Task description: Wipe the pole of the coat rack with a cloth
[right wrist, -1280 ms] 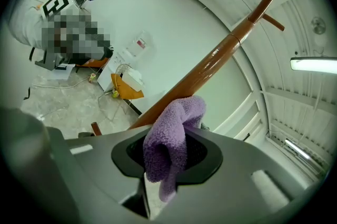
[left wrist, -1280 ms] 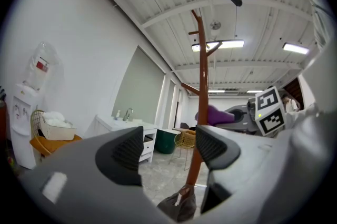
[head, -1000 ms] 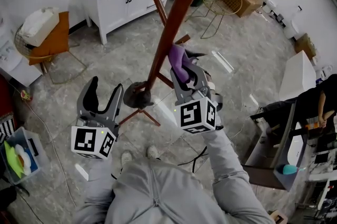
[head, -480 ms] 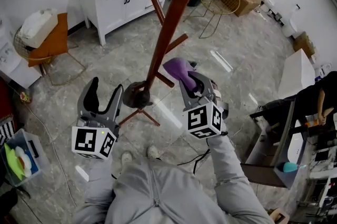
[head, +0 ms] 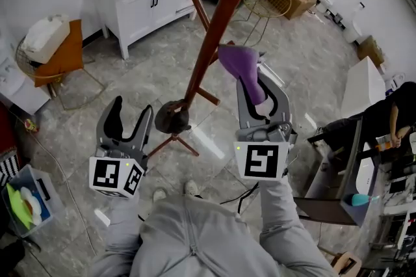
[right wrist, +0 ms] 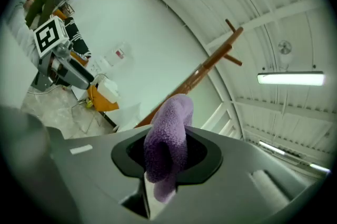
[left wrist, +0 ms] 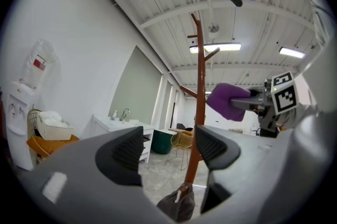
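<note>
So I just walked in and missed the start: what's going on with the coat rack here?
A person is working with a handheld gripper in each hand. The right gripper is shut on a purple cloth and holds it partway up the brown pole of the coat rack, right beside it. Whether the cloth actually touches the pole is hard to tell. The left gripper is open and empty, hanging low near the rack's base.
</note>
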A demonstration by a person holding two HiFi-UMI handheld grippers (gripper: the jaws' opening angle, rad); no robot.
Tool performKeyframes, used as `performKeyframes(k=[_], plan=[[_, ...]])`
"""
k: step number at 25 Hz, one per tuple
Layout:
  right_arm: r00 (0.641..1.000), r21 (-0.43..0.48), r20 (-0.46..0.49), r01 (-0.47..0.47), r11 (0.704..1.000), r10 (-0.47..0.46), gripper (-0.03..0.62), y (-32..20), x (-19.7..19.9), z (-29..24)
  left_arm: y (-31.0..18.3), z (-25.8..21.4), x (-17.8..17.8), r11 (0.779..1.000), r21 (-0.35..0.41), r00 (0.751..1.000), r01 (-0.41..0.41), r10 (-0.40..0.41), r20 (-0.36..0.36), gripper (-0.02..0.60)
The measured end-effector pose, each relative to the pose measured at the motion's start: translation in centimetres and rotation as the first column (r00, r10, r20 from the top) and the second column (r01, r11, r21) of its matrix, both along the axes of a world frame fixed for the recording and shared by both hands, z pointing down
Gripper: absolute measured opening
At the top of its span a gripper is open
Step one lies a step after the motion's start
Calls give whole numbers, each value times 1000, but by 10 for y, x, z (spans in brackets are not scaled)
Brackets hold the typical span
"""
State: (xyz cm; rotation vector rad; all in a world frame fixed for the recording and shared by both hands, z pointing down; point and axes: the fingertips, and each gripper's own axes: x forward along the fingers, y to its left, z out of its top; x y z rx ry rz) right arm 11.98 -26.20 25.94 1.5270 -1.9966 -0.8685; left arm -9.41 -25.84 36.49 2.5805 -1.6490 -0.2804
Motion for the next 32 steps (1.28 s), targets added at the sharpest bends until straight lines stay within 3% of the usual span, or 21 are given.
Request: performKeyframes(k=[5,7,16,23,27,32], plan=[[995,175,-9,95,980,-94,86,20,-54,-30,7,0,-21,1000,-2,1000,14,-14,-11,337],[994,197,-26,106,975,-103,86,18,-72,-30,8,0,-32,1000,-6,1000,24,-24,-14,337],[992,6,-124,-21,1000,22,86,-39,-88,55,8,18,-81,997,-35,997,69,-71,-36,337],[969,-111,-218,-146,983,119,86,-59,-82,116,1,27,-95,997,-52,997,61,-63,-35,337],[935,-134,-332,-176,975,124,86,-65,-89,144,-3,33,-97,997,-66,998,45,-47,-38,337],[913,-177,-385,-216,960,134,86,-68,-89,176,-9,40,-93,996,-86,999,24,-27,-30,337]])
